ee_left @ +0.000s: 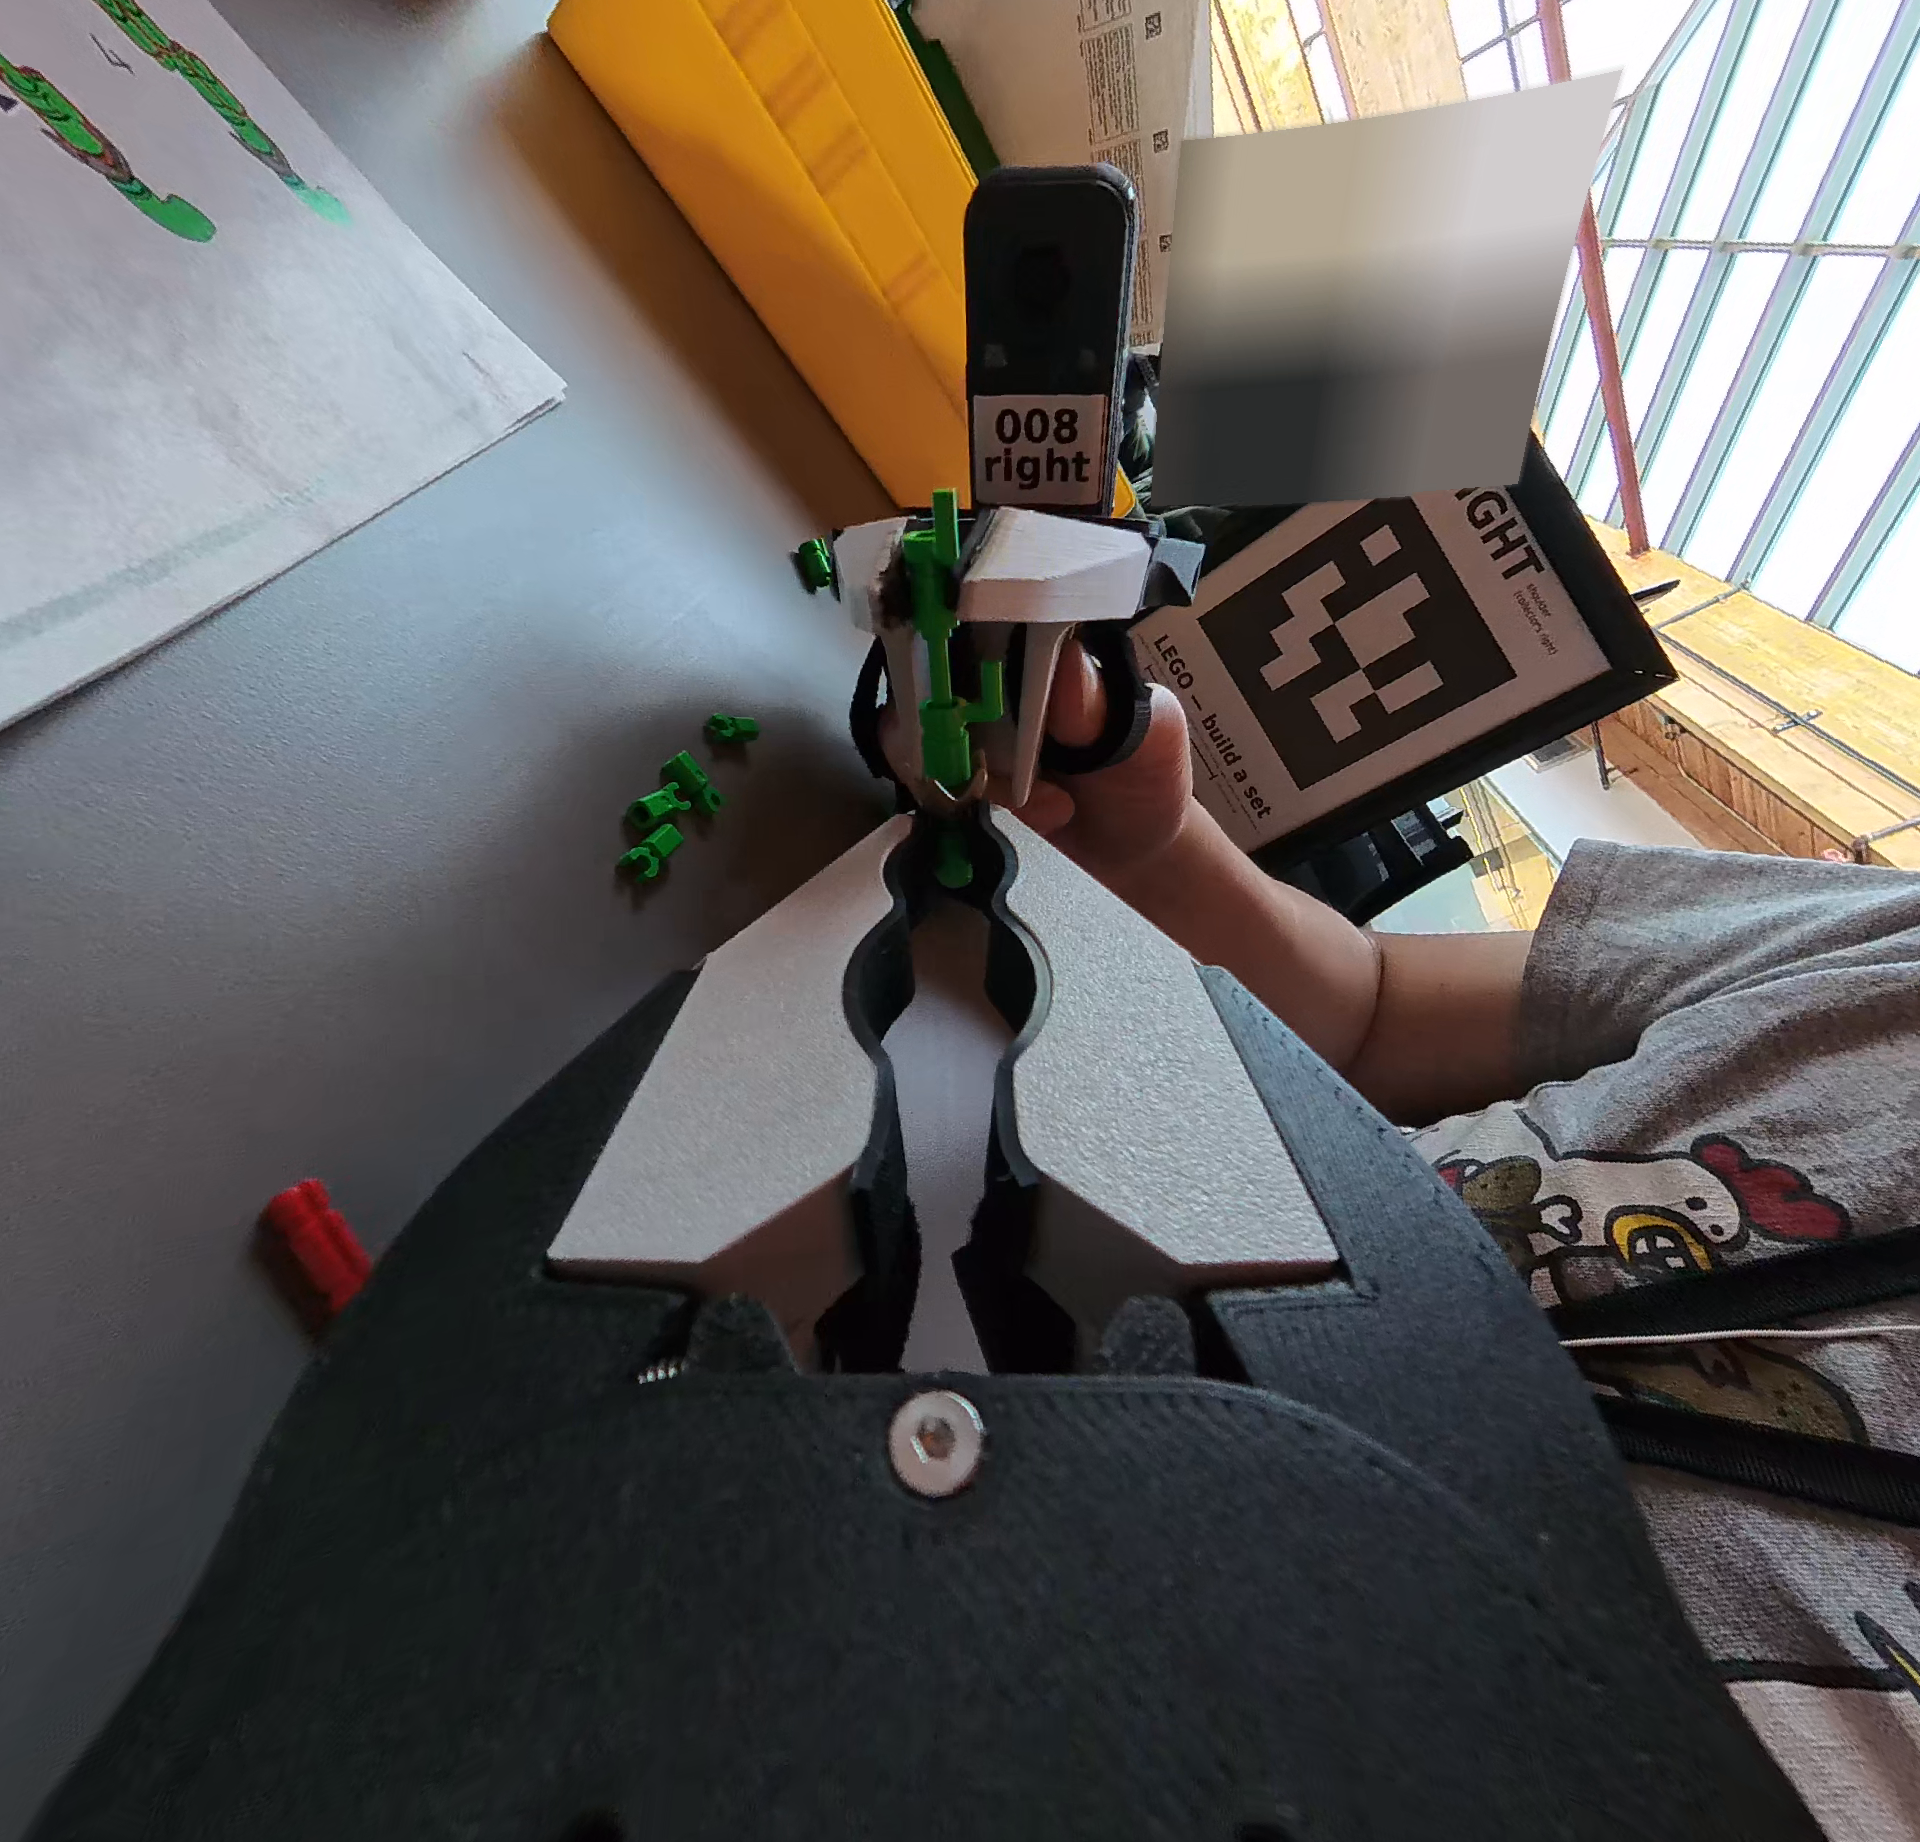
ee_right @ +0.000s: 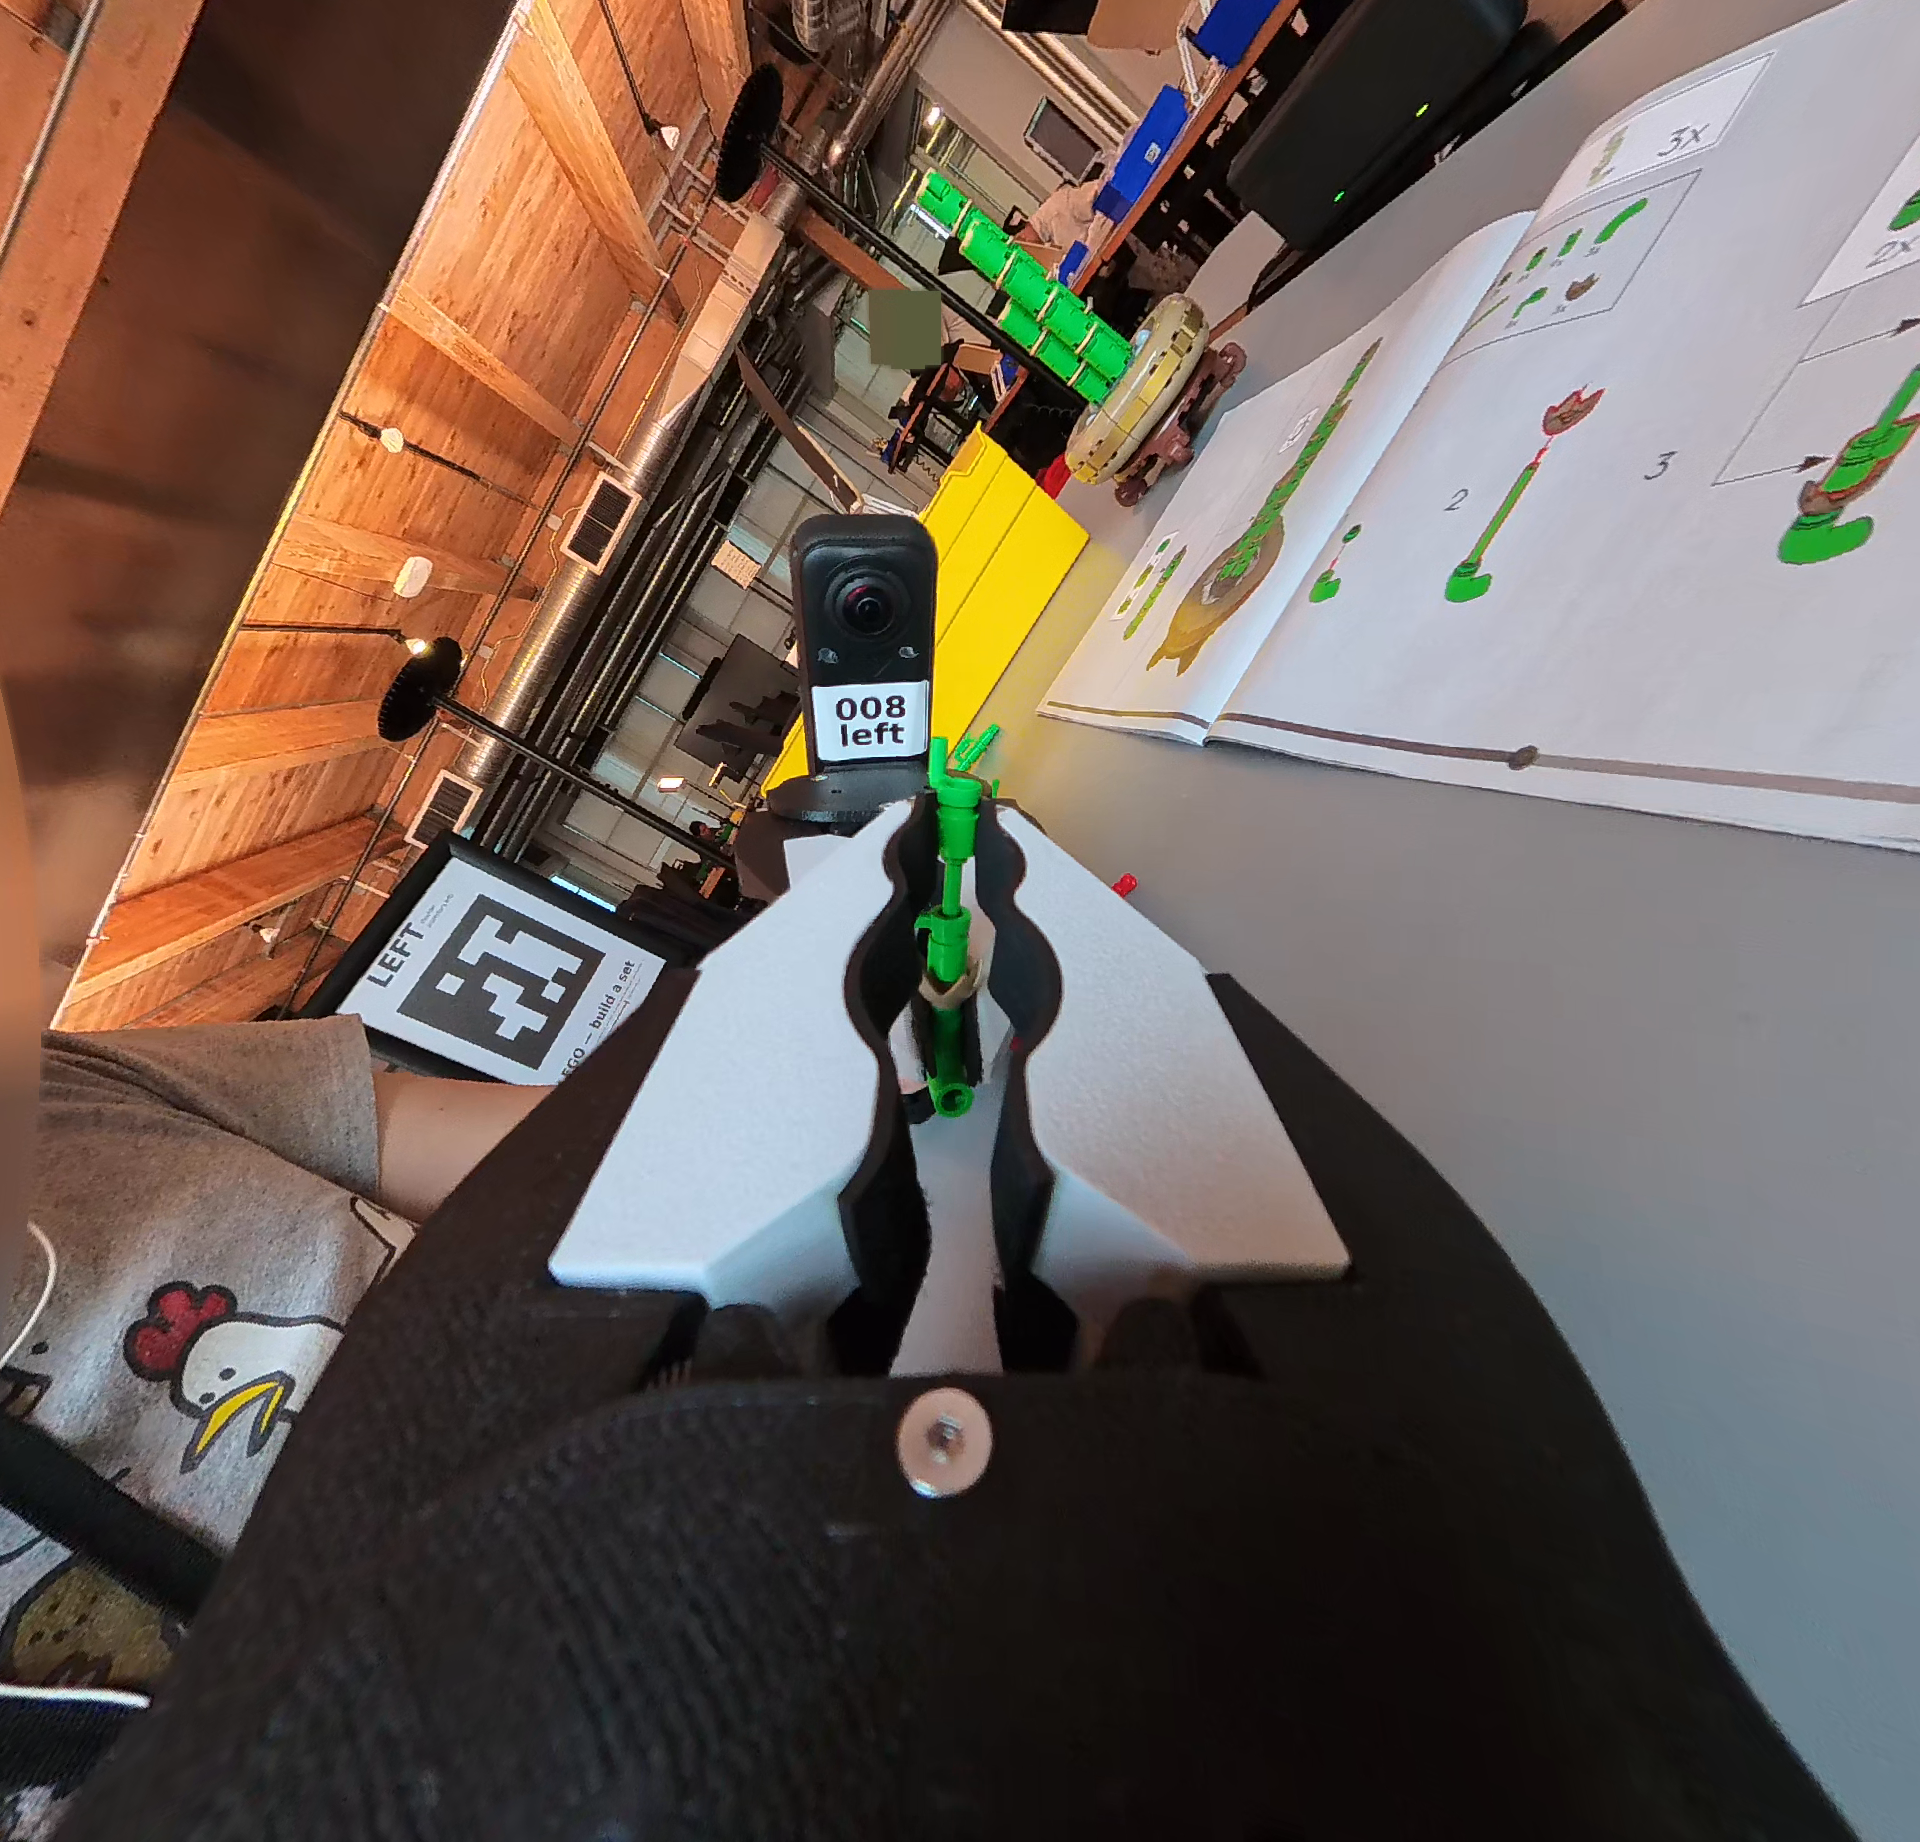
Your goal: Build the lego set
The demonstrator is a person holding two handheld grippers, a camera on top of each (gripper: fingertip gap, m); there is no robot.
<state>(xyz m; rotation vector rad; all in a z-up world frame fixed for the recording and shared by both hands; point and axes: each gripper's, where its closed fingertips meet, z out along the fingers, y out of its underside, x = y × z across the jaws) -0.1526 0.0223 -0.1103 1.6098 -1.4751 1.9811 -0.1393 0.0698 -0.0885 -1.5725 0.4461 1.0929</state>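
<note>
A thin green lego stem [ee_left: 940, 649] with small side clips and a tan piece is held in the air between both grippers. My left gripper [ee_left: 951, 831] is shut on the stem's near end, right at its fingertips. My right gripper [ee_right: 954, 818] faces it tip to tip and is shut along the stem [ee_right: 948, 925], which lies in the gap between its pads. The right gripper also shows in the left wrist view [ee_left: 961, 769], held by a hand. Several loose green clip pieces [ee_left: 675, 805] lie on the grey table [ee_left: 520, 649].
A red lego piece [ee_left: 312, 1252] lies on the table by my left gripper. An open instruction booklet [ee_right: 1558, 545] lies beyond. A yellow bin [ee_left: 810, 182] stands at the table's edge. A green stalk model in a gold pot [ee_right: 1138, 400] stands past the booklet.
</note>
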